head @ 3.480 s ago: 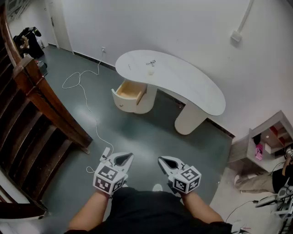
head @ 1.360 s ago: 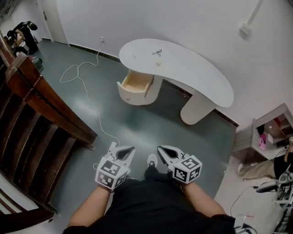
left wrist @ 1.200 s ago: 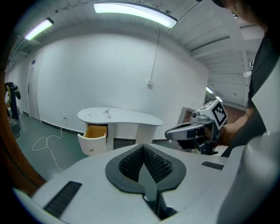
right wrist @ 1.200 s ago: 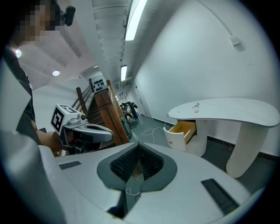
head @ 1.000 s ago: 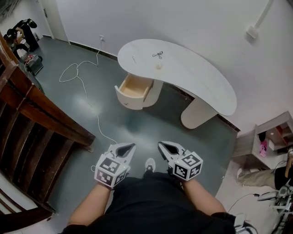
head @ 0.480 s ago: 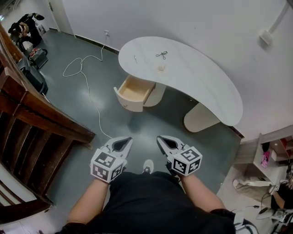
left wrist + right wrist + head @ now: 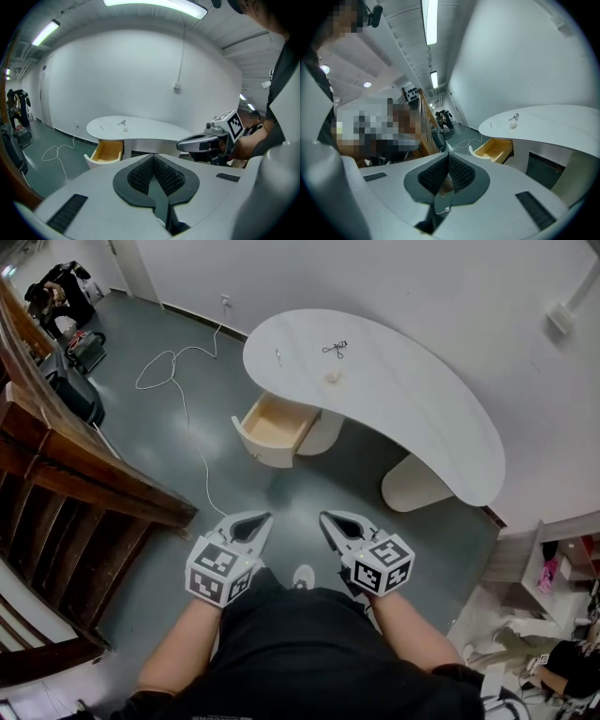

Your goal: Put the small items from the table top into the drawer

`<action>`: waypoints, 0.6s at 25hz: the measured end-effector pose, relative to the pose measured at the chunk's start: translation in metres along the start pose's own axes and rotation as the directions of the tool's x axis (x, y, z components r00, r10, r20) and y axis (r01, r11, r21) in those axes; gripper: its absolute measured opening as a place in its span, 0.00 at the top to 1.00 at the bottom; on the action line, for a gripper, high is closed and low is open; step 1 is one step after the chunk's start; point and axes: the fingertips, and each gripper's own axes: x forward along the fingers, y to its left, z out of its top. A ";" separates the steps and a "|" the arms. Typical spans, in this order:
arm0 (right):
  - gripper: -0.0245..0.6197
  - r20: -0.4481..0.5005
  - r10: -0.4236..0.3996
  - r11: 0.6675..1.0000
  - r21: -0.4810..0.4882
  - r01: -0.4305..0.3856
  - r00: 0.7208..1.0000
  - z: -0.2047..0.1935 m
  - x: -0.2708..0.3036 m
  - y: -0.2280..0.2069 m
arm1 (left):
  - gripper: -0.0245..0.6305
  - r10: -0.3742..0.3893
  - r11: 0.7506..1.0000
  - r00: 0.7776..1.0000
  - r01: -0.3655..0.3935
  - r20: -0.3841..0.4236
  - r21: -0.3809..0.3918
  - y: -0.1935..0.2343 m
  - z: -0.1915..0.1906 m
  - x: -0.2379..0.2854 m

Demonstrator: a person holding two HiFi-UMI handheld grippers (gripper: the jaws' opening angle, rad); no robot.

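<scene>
A white kidney-shaped table stands ahead by the wall. On its left end lie a small black wire item, a small pale lump and a thin pale stick. Below that end a wooden drawer is pulled out and looks empty. My left gripper and right gripper hang side by side over the floor, well short of the table, both shut and empty. The right gripper view shows the table, the drawer and the black item beyond the shut gripper.
A white cable snakes across the grey floor left of the drawer. A dark wooden stair rail runs along the left. Bags and gear sit at the far left. A low shelf stands at the right.
The table and drawer have shifted in the head view as the person walks nearer. Both grippers moved along with the body, still side by side and shut.
</scene>
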 end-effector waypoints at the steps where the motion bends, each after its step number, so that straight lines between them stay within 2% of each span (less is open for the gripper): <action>1: 0.96 0.000 0.000 1.000 0.002 0.000 1.000 0.000 0.001 -0.003 | 0.94 0.003 1.000 1.000 -0.003 -0.003 0.002 0.002 0.001 0.002; 4: 0.96 -0.006 -0.005 1.000 0.011 0.005 1.000 -0.003 0.004 -0.012 | 0.94 0.003 1.000 1.000 -0.003 -0.012 -0.004 0.007 0.000 0.008; 9: 0.96 -0.004 -0.027 1.000 0.011 0.027 1.000 0.000 0.011 -0.026 | 0.94 -0.038 0.999 0.999 0.038 -0.036 -0.005 0.013 -0.004 0.022; 15: 0.96 0.000 -0.060 0.998 0.001 0.060 0.998 0.014 0.024 -0.044 | 0.94 -0.050 0.999 0.999 0.050 -0.012 -0.002 0.040 0.017 0.042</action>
